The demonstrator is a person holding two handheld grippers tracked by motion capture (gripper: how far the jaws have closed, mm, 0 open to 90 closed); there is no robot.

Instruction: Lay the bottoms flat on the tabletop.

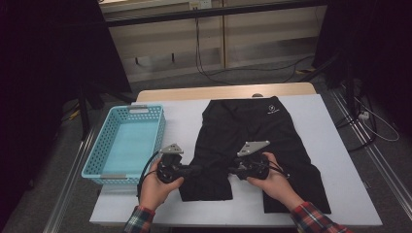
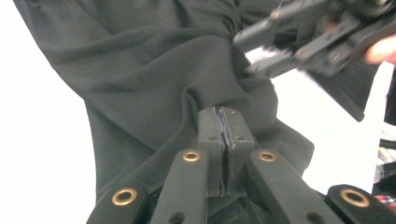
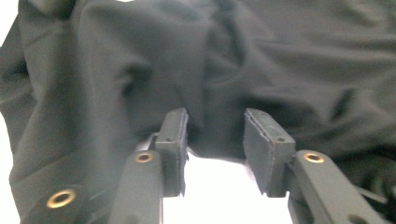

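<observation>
A black pair of shorts (image 1: 248, 126) with a small white logo lies spread on the white table (image 1: 330, 121). My left gripper (image 1: 197, 170) points right at the left leg of the shorts. In the left gripper view its jaws (image 2: 225, 116) are shut on a bunched fold of the black fabric (image 2: 140, 70). My right gripper (image 1: 231, 171) points left toward the crotch between the two legs. In the right gripper view it (image 3: 215, 126) stands open, with the edge of the fabric (image 3: 280, 56) just past the pads and white table between them. The right gripper (image 2: 289, 42) also appears blurred in the left gripper view.
A light blue perforated basket (image 1: 94, 154) stands empty at the table's left side. Bare white table lies right of the shorts and along the front edge. Cables trail over the floor beyond the far edge.
</observation>
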